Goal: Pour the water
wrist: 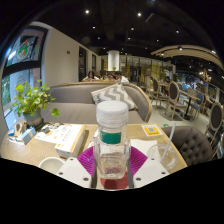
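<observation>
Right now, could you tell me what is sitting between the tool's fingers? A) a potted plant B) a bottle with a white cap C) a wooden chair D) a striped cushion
B: the bottle, topped by a white cap with a green band under it, stands between the fingers of the tool.

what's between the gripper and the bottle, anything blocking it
Nothing visible. The bottle, capped in white with a green band, already stands between the fingers of the gripper, its pads close at either side. No other object lies between them. Whether both pads actually press on the bottle cannot be told from this view.
</observation>
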Motion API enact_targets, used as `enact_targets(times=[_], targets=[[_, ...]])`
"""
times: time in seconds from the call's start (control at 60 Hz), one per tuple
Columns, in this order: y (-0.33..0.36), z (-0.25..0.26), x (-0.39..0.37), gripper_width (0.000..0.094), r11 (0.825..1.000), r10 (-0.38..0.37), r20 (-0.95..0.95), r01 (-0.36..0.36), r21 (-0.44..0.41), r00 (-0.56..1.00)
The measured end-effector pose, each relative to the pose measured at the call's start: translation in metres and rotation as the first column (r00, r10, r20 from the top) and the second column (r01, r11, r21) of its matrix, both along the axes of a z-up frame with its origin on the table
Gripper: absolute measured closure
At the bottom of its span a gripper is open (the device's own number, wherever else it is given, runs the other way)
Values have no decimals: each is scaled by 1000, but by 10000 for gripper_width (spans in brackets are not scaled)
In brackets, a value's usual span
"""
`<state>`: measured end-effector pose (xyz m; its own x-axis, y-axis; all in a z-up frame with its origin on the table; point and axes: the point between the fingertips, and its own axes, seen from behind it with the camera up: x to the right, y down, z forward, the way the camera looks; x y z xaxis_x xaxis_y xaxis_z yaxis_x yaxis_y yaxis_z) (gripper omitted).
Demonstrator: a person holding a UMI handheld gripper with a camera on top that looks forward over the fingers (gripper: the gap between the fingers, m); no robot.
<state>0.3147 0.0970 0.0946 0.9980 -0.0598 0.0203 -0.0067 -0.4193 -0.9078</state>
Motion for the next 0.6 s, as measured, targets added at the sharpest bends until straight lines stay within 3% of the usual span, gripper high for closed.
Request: enact_targets(times=[0.267, 0.35, 0.483, 0.533, 0.6], targets=[[1, -70, 5, 506, 996, 31, -13, -32, -77, 999], [3, -69, 3, 494, 999, 25, -14, -26, -37, 1000], [0, -69, 6, 439, 999, 1, -51, -4, -51, 999], [-4, -74, 6, 387, 996, -7, -53, 3, -89, 999], [-15, -82, 5, 221, 989, -14, -61, 5, -148, 998]])
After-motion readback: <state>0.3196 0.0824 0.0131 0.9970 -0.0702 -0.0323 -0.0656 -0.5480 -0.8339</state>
